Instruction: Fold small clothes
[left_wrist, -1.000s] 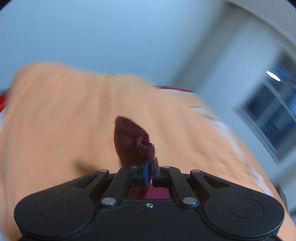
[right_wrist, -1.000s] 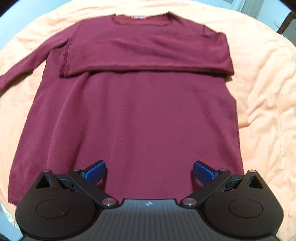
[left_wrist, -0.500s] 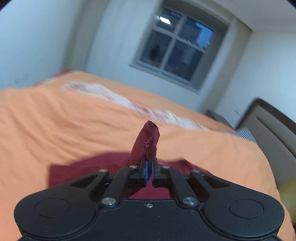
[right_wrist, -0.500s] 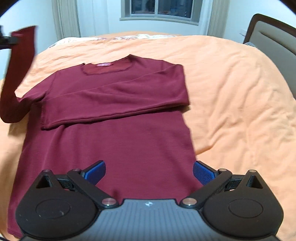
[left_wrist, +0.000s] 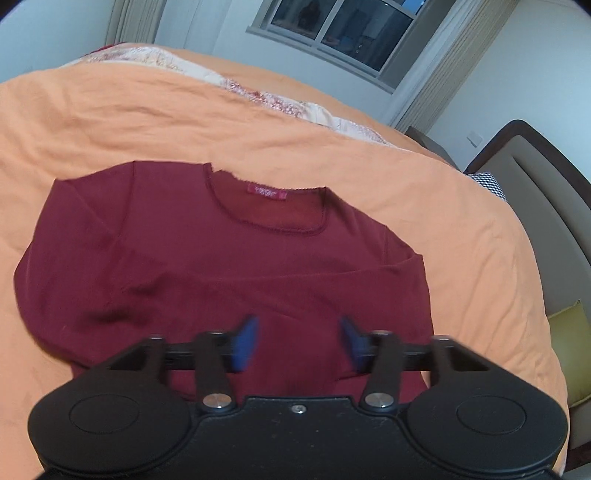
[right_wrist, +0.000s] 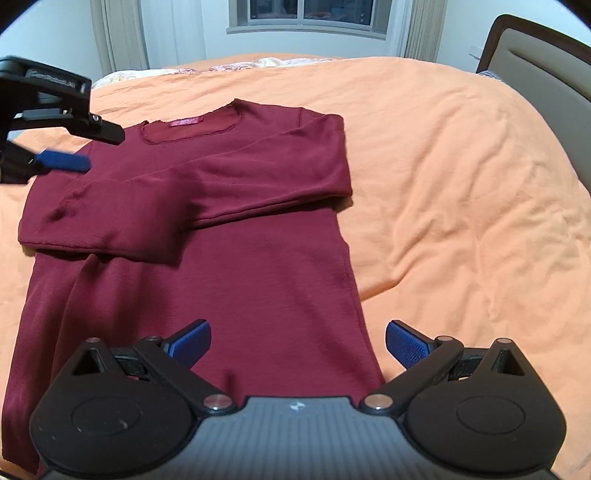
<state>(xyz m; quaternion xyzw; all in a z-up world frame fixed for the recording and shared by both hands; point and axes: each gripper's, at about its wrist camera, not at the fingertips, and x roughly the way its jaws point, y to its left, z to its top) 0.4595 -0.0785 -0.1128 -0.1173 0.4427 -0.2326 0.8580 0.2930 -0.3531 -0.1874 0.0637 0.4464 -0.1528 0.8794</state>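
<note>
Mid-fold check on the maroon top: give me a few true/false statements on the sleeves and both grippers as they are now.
1. The left gripper is shut on a sleeve cuff. False: it is open and holds nothing.
2. Both sleeves lie folded across the chest of the maroon long-sleeved top. True.
3. The right gripper is open, over the top's lower body. True.
4. The top lies on a white sheet. False: it lies on an orange bedspread.
5. The neck label is visible inside the collar. True.
</note>
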